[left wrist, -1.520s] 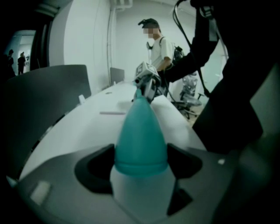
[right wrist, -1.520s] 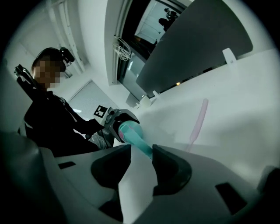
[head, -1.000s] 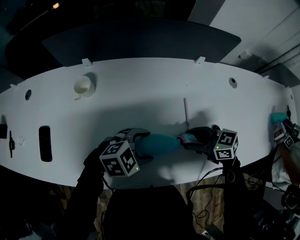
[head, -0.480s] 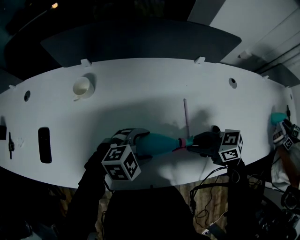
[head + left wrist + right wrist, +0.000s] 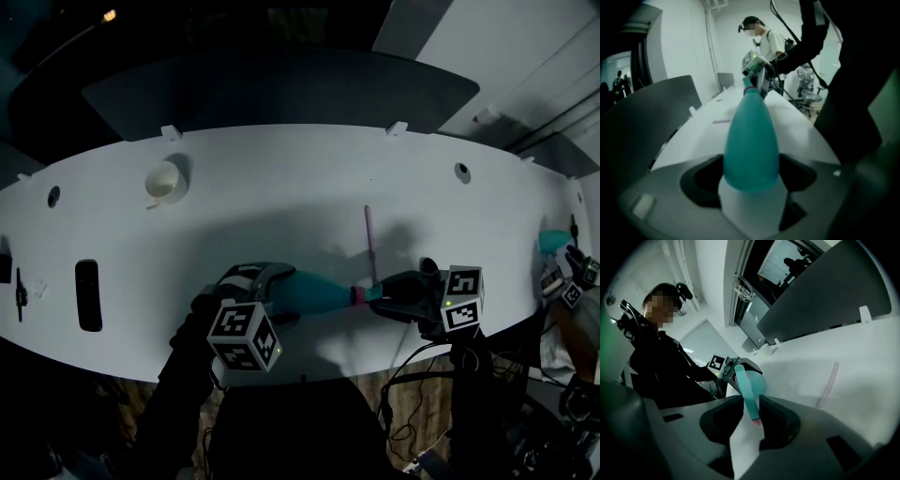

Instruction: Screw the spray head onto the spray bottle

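Spray bottle (image 5: 319,292), teal in colour, is held lying on its side over the front part of the white tabletop (image 5: 281,206). Its thick end sits in the left gripper (image 5: 284,298) and its thin neck is directed to the right gripper (image 5: 386,298). In the left gripper view the jaws stand wide and press on both sides of the bottle's round body (image 5: 751,140), so the left gripper (image 5: 751,173) is clamped on it.

At the neck there is the spray head (image 5: 368,293), teal with a pink part where it meets the bottle. The jaws of the right gripper have just been closing with this spray head between them. In the right gripper view a narrow teal piece of the head (image 5: 749,394) stands between the two jaws, which are close together and grip it.

One thin pink tube (image 5: 370,242) lies on the tabletop just behind the spray head. A white cup (image 5: 164,181) stands far at the back left, and a flat black object (image 5: 87,295) lies near the left end, well apart from both grippers.
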Action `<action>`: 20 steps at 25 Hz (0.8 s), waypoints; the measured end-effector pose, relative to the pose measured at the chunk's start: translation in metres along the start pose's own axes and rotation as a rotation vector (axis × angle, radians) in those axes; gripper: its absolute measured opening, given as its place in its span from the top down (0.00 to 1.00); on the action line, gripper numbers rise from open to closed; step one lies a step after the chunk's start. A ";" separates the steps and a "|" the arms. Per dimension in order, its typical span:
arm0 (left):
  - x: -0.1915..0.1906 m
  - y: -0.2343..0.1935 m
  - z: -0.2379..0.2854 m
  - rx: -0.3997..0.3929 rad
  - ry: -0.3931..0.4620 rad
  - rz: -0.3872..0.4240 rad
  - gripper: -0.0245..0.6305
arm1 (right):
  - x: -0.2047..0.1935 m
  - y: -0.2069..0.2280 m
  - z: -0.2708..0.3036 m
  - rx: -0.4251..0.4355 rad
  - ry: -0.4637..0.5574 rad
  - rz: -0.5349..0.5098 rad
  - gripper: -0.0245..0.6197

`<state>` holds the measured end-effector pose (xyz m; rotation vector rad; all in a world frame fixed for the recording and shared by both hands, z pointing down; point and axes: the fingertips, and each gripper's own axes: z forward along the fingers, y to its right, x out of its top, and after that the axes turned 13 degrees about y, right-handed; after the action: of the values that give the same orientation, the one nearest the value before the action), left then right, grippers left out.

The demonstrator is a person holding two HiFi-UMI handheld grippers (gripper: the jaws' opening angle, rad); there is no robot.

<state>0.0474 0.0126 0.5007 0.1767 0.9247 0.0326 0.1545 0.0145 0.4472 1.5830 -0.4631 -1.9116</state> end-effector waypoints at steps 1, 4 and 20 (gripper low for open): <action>0.000 0.000 0.001 0.014 0.005 0.002 0.39 | 0.001 0.000 -0.001 -0.011 -0.029 -0.033 0.82; 0.001 -0.001 0.002 0.060 0.024 -0.001 0.39 | 0.004 -0.003 -0.004 -0.030 -0.120 -0.113 0.83; 0.006 -0.012 0.015 0.256 0.126 -0.092 0.39 | 0.051 -0.016 0.003 -0.188 -0.784 -0.815 0.85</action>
<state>0.0625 -0.0010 0.5028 0.3723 1.0602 -0.1618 0.1429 -0.0073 0.3994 0.8835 0.1128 -3.0854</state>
